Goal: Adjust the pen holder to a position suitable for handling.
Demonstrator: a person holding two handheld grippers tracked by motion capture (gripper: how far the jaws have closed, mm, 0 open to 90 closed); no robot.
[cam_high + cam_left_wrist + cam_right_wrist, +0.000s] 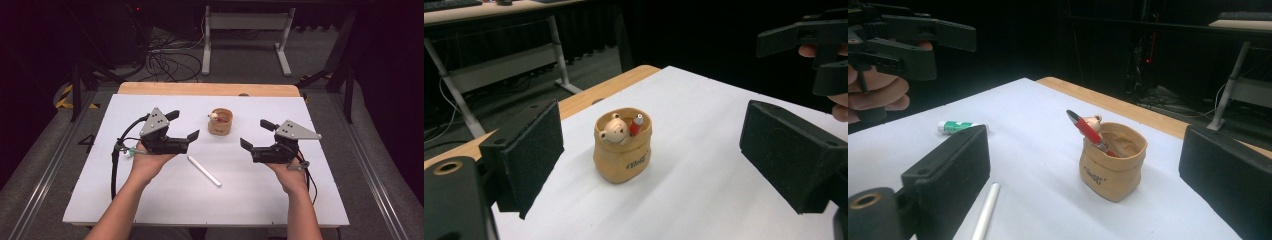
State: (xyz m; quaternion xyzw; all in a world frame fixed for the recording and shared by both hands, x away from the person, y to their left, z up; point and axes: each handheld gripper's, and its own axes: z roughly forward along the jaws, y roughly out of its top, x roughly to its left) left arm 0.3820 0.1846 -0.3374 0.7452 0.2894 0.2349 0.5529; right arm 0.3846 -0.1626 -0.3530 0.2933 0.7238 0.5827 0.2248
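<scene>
White table point(165, 210): both tools point(182, 131) point(252, 135) gape beside pouch point(220, 122).

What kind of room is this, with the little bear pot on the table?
Probably a lab or workshop for recording hand tasks, not a home. The white table stands in a dark room, loose cables lie on the floor behind it, and a person holds the left gripper and right gripper.

Worktop point(165, 210): white sheet over wood, wood edge bare at far side. On it: tan pot point(220, 123) w/ bear figure + red pen inside, centre-far; white pen point(204, 171) flat near centre; green-label glue stick point(956, 127) flat, left side.
</scene>
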